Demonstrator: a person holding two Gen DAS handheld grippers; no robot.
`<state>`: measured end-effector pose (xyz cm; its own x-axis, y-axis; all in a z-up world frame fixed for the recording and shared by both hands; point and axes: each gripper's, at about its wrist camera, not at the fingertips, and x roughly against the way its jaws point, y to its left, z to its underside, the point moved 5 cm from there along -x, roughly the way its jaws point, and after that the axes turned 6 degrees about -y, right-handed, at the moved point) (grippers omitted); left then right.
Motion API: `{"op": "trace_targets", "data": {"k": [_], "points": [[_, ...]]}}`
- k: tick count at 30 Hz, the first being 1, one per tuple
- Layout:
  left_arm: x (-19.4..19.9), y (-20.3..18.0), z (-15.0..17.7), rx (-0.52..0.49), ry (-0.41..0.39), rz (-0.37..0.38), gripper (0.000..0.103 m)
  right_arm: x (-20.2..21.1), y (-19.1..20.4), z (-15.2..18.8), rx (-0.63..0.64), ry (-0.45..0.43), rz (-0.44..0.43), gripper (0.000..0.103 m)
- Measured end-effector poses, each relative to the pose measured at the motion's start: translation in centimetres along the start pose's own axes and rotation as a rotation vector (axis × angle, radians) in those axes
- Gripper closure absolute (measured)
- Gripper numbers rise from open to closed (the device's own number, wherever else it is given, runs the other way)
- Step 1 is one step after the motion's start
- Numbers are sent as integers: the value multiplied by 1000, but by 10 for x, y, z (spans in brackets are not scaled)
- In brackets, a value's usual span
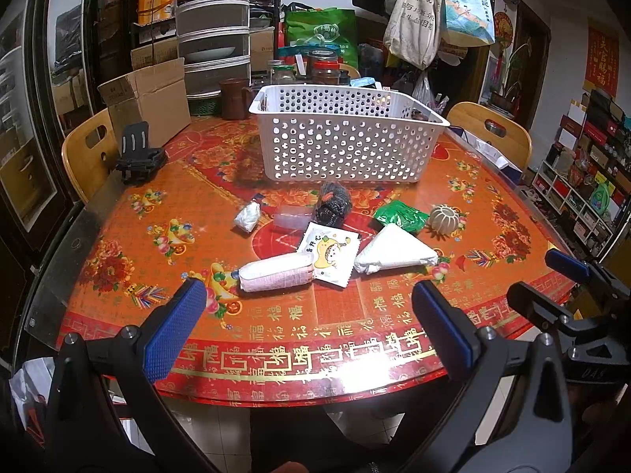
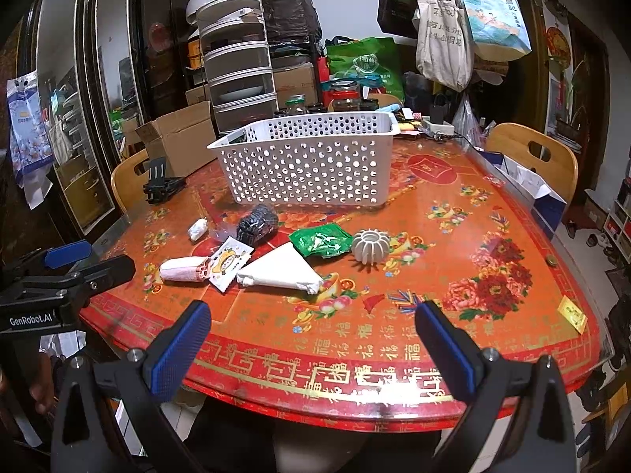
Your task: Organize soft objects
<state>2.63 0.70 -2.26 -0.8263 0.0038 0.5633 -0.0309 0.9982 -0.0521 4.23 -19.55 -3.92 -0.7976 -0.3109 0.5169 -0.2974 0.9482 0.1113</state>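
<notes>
Both tools spread wide, gripping nothing: left tool (image 1: 307,315), right tool (image 2: 313,335). Soft items lie on counter (image 2: 453,213) before white basket (image 1: 347,146). Pink-white roll (image 1: 276,272): long axis left-right. White triangular pack (image 1: 394,254): apex toward basket

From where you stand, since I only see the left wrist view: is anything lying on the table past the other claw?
Observer: Yes, a yellow card lies near the right edge of the table.
Operator: Anything behind the basket?
Observer: A white power strip sits past the right corner of the white basket.
Operator: Is my claw labelled?
Observer: The left claw reads GenRobot.AI on its side.
</notes>
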Motion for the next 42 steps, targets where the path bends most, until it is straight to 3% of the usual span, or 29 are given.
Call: {"op": "trace_targets", "data": {"k": [19,24,27,36,42], "points": [[-33,13,1,7,11,-30,0,-28,-12,2,-33,37,-19,0],[-60,32,8,18,68,-57,0,-46,-28,-2,-29,14,41,0],[-73,48,12,30,92,-76,0,-57,-39,-3,-65,32,25,0],[-112,61,31,66,153,13,0,-95,-56,-5,-68,105,41,1],[-138,44,34,68,179,40,3,-123,-63,-11,-40,141,55,15]]}}
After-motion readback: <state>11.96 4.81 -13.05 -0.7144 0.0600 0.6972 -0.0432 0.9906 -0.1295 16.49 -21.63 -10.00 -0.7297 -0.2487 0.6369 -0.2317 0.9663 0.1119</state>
